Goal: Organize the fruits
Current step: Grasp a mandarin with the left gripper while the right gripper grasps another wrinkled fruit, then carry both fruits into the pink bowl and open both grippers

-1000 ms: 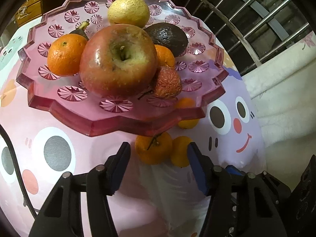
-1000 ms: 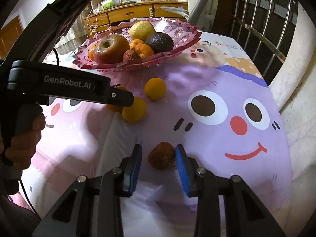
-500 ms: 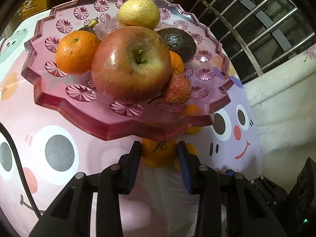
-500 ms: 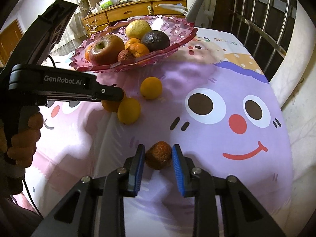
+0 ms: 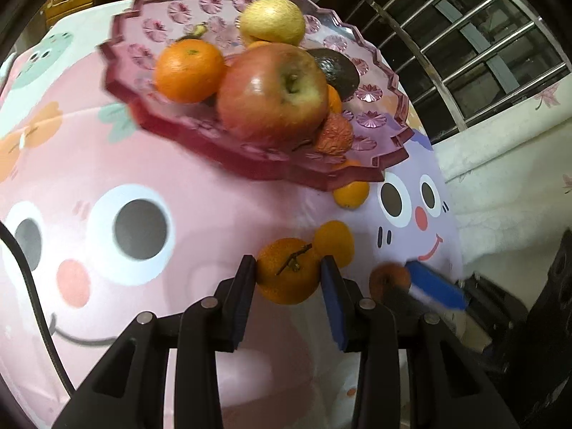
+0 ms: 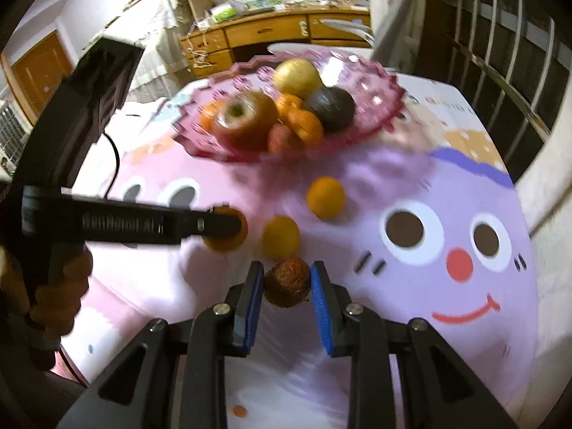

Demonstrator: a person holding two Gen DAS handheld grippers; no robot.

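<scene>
Mandarin [image 5: 289,271], orange w/ stem twig, sits clamped between left gripper [image 5: 288,282] pads, at 6 o'clock from pink dish [image 5: 250,164]. Right gripper [image 6: 287,286] clamped on wrinkled brown fruit [image 6: 287,281]. Dish holds apple [image 5: 273,93] etc. Surface: pink/purple cartoon-face cloth [image 6: 447,186]; wooden drawers [image 6: 271,32] at 12 o'clock.

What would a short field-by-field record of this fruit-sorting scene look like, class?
left hand-held gripper: shut on stemmed tangerine
right hand-held gripper: shut on brown wrinkled fruit
pink glass dish: holds apple, yellow pear, dark avocado, oranges
loose on cloth: two small orange fruits
surface: cartoon-face tablecloth
</scene>
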